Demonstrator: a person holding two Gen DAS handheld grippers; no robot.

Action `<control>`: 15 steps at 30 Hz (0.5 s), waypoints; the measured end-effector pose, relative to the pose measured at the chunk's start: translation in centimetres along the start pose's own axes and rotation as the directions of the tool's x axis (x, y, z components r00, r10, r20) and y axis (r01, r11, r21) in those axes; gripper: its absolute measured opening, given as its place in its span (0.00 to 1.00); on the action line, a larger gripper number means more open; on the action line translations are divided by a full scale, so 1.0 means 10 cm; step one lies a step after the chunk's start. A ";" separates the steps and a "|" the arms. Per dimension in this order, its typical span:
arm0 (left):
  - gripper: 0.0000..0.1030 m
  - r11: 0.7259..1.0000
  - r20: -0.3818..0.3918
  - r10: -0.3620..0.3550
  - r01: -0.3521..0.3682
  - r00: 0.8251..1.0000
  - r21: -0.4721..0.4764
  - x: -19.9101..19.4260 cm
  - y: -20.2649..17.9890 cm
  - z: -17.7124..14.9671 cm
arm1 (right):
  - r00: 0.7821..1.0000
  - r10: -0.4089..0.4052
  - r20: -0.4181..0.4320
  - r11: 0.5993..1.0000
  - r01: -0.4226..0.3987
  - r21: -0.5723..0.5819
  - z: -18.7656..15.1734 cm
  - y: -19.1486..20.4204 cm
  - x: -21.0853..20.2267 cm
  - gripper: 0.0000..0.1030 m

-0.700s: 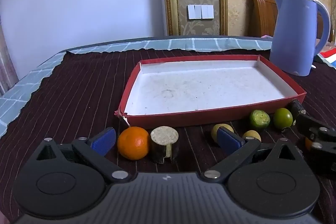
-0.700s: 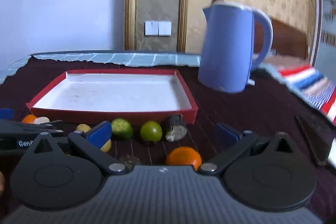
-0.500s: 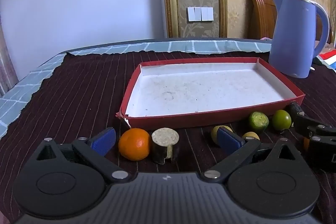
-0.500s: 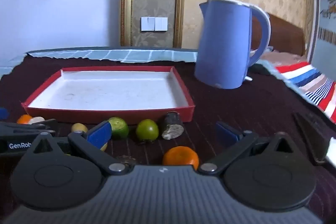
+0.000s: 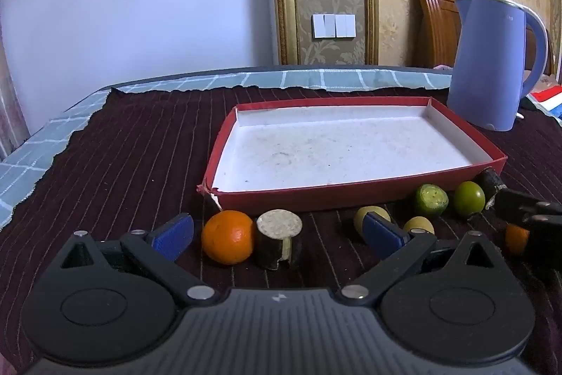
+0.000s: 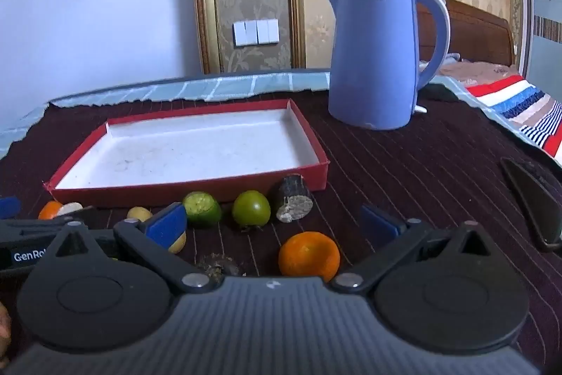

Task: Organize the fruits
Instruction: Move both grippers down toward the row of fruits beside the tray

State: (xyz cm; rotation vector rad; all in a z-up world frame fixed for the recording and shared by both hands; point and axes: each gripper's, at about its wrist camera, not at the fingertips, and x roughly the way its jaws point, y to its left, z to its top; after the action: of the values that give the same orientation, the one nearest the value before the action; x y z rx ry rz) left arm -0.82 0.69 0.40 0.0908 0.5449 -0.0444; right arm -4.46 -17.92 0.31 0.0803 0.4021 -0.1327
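Note:
A shallow red tray [image 5: 351, 195] [image 6: 196, 190] with a white floor lies empty on the dark striped cloth. Fruits line its near wall. My left gripper [image 5: 277, 232] is open around an orange [image 5: 227, 237] and a dark cut piece with a pale top [image 5: 279, 243], touching neither. Two small yellow fruits [image 5: 372, 217], a cut lime [image 5: 431, 201] and a green fruit [image 5: 469, 199] lie further right. My right gripper [image 6: 274, 222] is open just behind a second orange [image 6: 309, 256]. Beyond it sit the lime [image 6: 202, 208], the green fruit [image 6: 252, 209] and a dark cut stub [image 6: 294, 202].
A tall blue kettle [image 5: 495, 62] [image 6: 377, 53] stands behind the tray's right end. A black curved object [image 6: 534, 206] lies on the cloth at the right. A striped towel [image 6: 520, 108] covers the far right corner. A wooden chair back [image 5: 435, 23] rises behind the table.
Both views have shifted a little: the tray, kettle and fruit have slid slightly in each frame. Both grippers stay open and no fruit has moved on the cloth.

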 end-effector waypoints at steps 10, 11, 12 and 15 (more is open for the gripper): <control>1.00 0.997 -0.024 -0.074 0.073 0.997 -0.017 0.03 0.03 -0.09 | 0.999 0.053 0.012 0.996 -0.052 -0.074 -0.07 0.04 -0.13 1.00; 1.00 0.997 -0.016 -0.072 0.072 0.997 -0.016 0.02 0.02 -0.10 | 0.999 0.046 0.010 0.995 -0.045 -0.083 -0.06 0.04 -0.13 1.00; 1.00 0.997 -0.009 -0.069 0.069 0.998 -0.017 0.02 0.02 -0.11 | 0.999 0.033 0.013 0.995 -0.032 -0.097 -0.06 0.05 -0.14 1.00; 1.00 0.997 -0.007 -0.068 0.067 0.998 -0.025 0.02 0.03 -0.11 | 0.998 -0.016 0.064 0.990 0.025 -0.137 -0.09 0.09 -0.18 1.00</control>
State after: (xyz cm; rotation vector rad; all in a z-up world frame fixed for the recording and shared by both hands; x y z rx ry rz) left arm -1.19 1.05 -0.60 0.0487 0.5563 -0.1032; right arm -6.34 -16.77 0.23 -0.0645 0.3488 -0.1273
